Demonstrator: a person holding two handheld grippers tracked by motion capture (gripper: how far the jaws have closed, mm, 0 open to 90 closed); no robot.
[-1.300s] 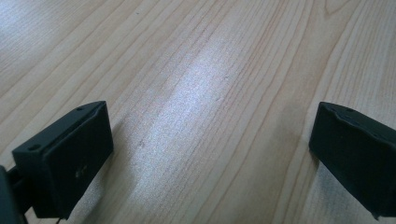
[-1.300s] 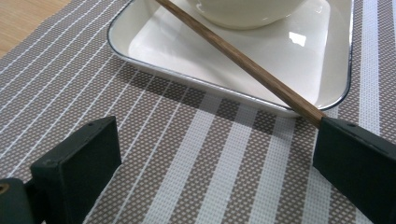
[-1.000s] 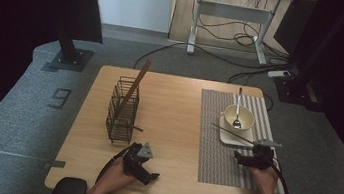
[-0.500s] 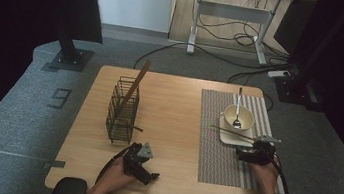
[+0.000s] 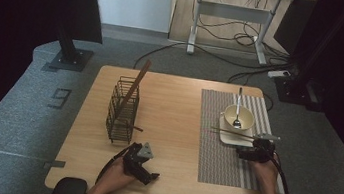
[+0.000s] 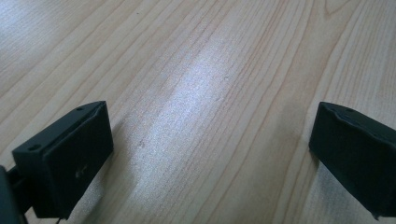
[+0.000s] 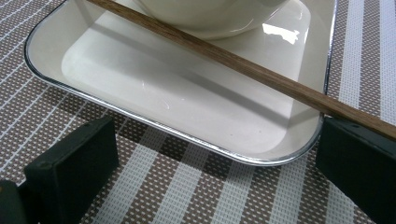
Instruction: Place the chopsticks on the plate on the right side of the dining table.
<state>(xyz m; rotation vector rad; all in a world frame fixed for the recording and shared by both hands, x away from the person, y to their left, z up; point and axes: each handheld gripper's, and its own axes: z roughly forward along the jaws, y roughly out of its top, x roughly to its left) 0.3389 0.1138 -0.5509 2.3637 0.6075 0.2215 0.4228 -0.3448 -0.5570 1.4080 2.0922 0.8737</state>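
I bring my right hand-held gripper [image 5: 249, 153] low over the striped placemat [image 5: 218, 153], jaws wide apart, to the near edge of the square white plate [image 7: 154, 88], because the chopstick [image 7: 243, 70] lies across that plate and passes over my jaw on one side. The plate carries a bowl [image 5: 238, 117] with a spoon [image 5: 238, 108] in it. My left hand-held gripper [image 5: 143, 166] rests wide open on the tabletop [image 6: 210, 70], beside the wire rack [image 5: 121, 113] that holds another chopstick [image 5: 134, 88].
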